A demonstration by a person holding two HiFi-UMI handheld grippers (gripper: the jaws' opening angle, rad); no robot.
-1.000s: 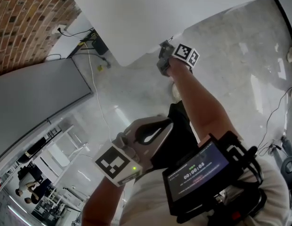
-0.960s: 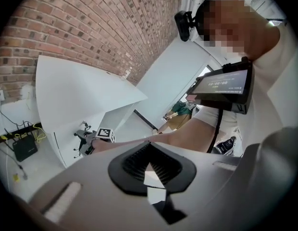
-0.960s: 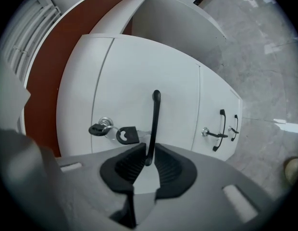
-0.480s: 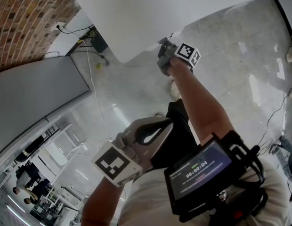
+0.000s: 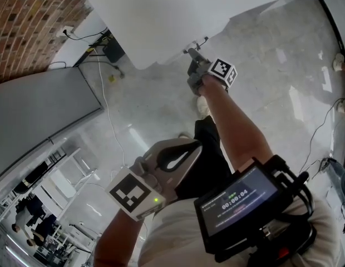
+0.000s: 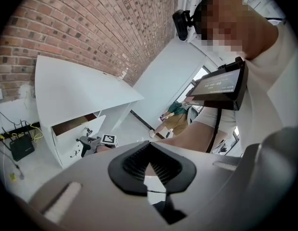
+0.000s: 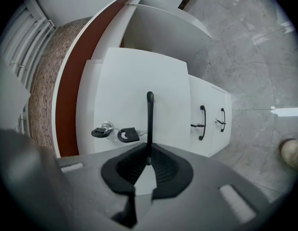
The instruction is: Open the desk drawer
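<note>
- The drawer is the top one in the white desk's stack, just under the worktop. In the left gripper view it stands partly pulled out, with its brown inside showing.
- It looks like a rigid panel box on runners, so it is probably light and should slide easily if pulled straight. A skewed pull could make it bind.
- The place to hold is the slim black bar handle at the middle of the front. It is hard and smooth and might slip between the pads.
- Keys hang loose from the lock just beside the handle and are best left alone.
- The right gripper is clamped on the handle's near end.
- The right forearm reaches out almost straight from the body to the desk edge.
- The left gripper is held by the torso, jaws together and empty.
</note>
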